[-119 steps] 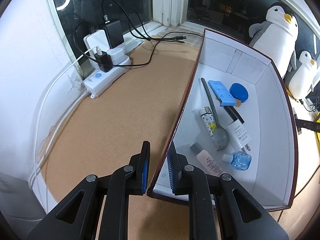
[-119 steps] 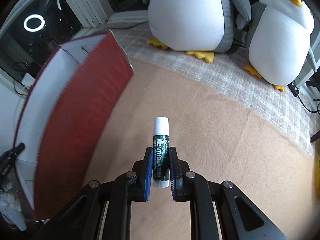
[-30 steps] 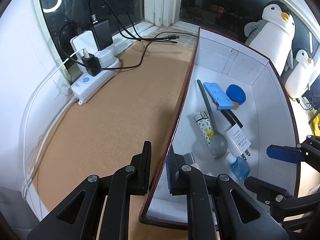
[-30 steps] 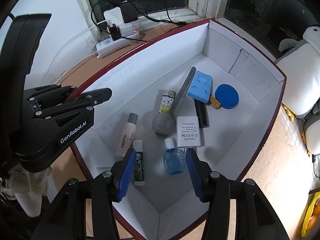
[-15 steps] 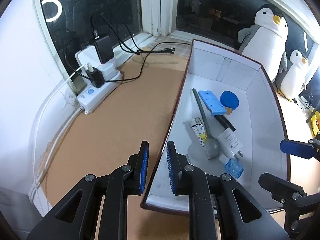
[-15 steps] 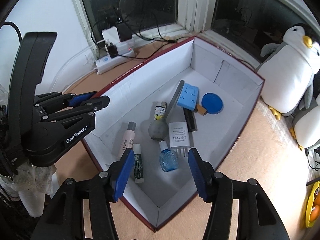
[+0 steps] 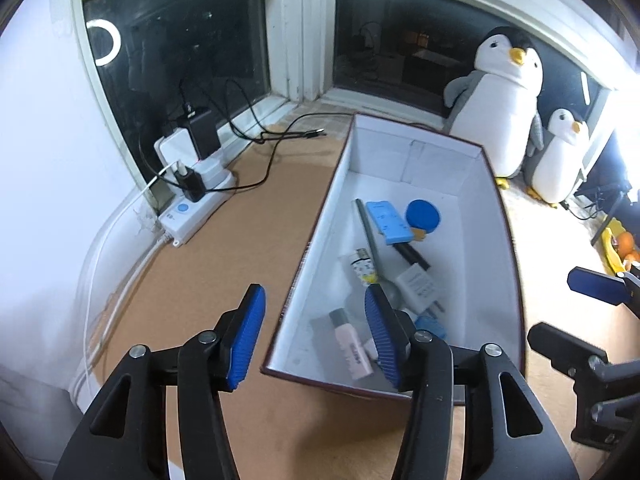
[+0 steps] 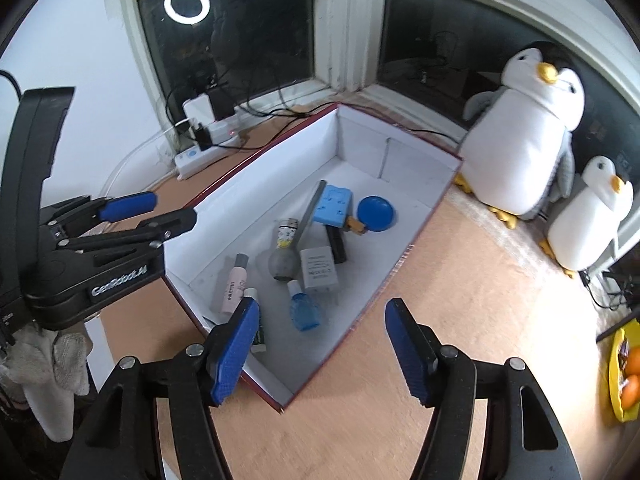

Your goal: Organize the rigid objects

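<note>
The dark red box [image 7: 480, 240] with white inside walls lies open on the tan mat. It holds a pink bottle [image 7: 352, 348], grey spoon [image 7: 372, 248], blue block [image 7: 388, 222], blue lid [image 7: 422, 212], white charger [image 7: 416, 282] and a small blue bottle [image 8: 304, 312]. The green lip balm [image 8: 258, 332] lies near the box's [image 8: 260, 184] front corner, partly behind a finger. My left gripper [image 7: 314, 336] hovers above the box's near left wall, its jaws opening, the pads clear of the wall. My right gripper [image 8: 322, 354] is above the front corner, jaws opening, nothing held.
A white power strip [image 7: 192, 204] with plugs and black cables [image 7: 280, 140] sits by the window at the left. Two plush penguins [image 8: 524, 132] stand right of the box. A yellow tray with oranges [image 8: 624, 372] is at the far right, a cloth [image 8: 52, 364] at the left.
The lip balm left the right gripper and now lies in the box. The left gripper let go of the box wall and spread. Both grippers rose and drew back.
</note>
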`<state>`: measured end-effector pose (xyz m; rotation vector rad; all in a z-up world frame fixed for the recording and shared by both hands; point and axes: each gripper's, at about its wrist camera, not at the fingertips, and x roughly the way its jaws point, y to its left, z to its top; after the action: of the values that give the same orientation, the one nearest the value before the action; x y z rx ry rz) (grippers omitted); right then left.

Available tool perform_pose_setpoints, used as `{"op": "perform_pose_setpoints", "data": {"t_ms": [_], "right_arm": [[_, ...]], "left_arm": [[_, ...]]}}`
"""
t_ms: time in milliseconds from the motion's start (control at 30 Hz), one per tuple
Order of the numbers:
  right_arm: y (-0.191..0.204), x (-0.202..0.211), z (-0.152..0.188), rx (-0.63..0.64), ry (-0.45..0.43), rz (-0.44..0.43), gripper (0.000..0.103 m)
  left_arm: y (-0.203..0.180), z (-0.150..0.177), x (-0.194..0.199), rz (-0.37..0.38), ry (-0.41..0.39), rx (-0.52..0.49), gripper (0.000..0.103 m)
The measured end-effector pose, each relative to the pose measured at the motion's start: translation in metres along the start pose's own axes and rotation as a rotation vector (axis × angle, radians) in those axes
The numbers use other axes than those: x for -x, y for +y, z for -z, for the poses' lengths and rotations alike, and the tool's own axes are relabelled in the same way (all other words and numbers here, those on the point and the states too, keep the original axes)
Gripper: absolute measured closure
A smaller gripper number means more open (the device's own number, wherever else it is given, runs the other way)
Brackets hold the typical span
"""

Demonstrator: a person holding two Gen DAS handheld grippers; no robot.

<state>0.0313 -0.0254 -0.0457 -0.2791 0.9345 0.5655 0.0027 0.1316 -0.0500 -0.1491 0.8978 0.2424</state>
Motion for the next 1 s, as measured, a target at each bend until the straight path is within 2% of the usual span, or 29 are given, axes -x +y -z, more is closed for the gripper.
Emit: {"op": "perform_pose_setpoints", "data": {"t_ms": [300,633,1000], "right_arm": [[-0.022,0.039,0.02,-0.088,-0.087,0.074,0.032],[-0.059,0.081,0.057,-0.235,-0.158,0.171,0.028],[-0.062,0.098,0.079,-0.263,-0.178,0.22,0.027]], "left_arm": [[-0.029,0.002,0.032,0.042,-0.055,-0.067,0.023],[-0.051,0.008,0.067,0.078,-0.104,-0.086,0.023],[-0.059,0.013,0.087,0.115,-0.126,-0.101,0.023]]}}
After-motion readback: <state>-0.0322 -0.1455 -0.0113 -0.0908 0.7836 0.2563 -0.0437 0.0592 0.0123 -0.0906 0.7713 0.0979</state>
